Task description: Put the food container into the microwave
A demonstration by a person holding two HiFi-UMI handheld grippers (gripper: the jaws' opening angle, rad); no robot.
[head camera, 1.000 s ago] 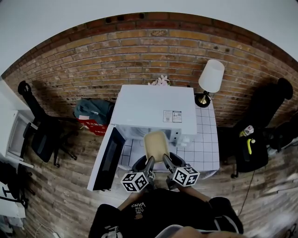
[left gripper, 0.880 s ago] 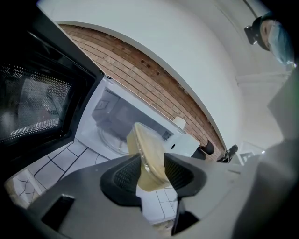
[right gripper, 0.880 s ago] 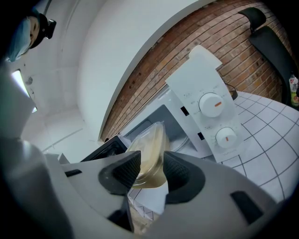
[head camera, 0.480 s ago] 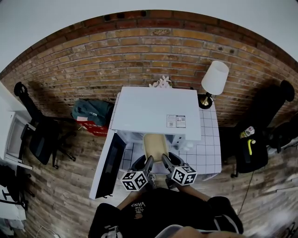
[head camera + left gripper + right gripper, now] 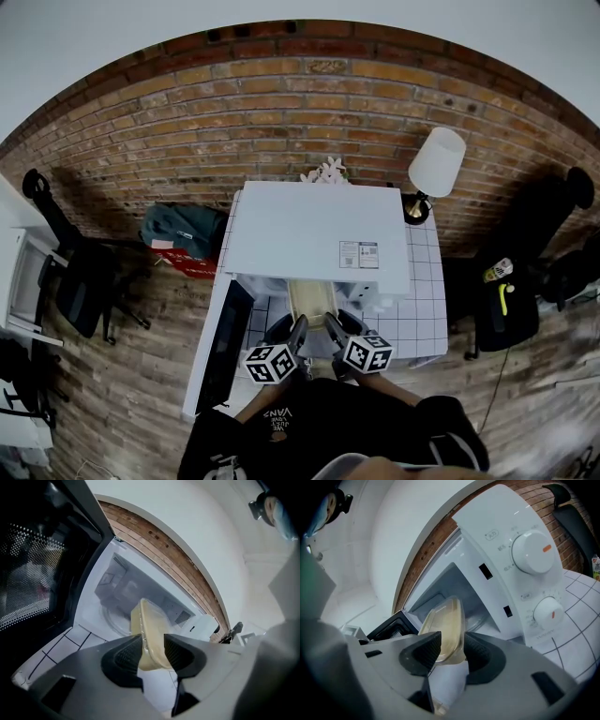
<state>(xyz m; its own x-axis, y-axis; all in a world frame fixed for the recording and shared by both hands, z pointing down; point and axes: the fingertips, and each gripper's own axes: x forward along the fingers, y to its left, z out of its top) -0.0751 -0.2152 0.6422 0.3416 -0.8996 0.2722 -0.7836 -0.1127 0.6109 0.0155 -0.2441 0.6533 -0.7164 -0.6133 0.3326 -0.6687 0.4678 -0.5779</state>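
A pale yellow lidded food container [image 5: 310, 302] is held between both grippers at the mouth of the white microwave [image 5: 319, 230]. My left gripper [image 5: 298, 328] is shut on the container's [image 5: 149, 637] near left edge, my right gripper [image 5: 330, 325] on the container's [image 5: 446, 629] near right edge. The microwave door [image 5: 221, 347] hangs open to the left. In the left gripper view the microwave cavity [image 5: 123, 590] and its glass turntable [image 5: 117, 623] lie just beyond the container. The container's far end is hidden under the microwave top in the head view.
The microwave stands on a white tiled table [image 5: 420, 319] against a brick wall. Its control panel with two dials [image 5: 530, 551] is right of the opening. A white lamp [image 5: 435, 164] stands at the table's back right. A chair [image 5: 80, 281] and a grey bag [image 5: 183, 225] are on the left floor.
Both grippers have carried the container forward toward the microwave opening; more of it now lies under the microwave's top edge in the head view.
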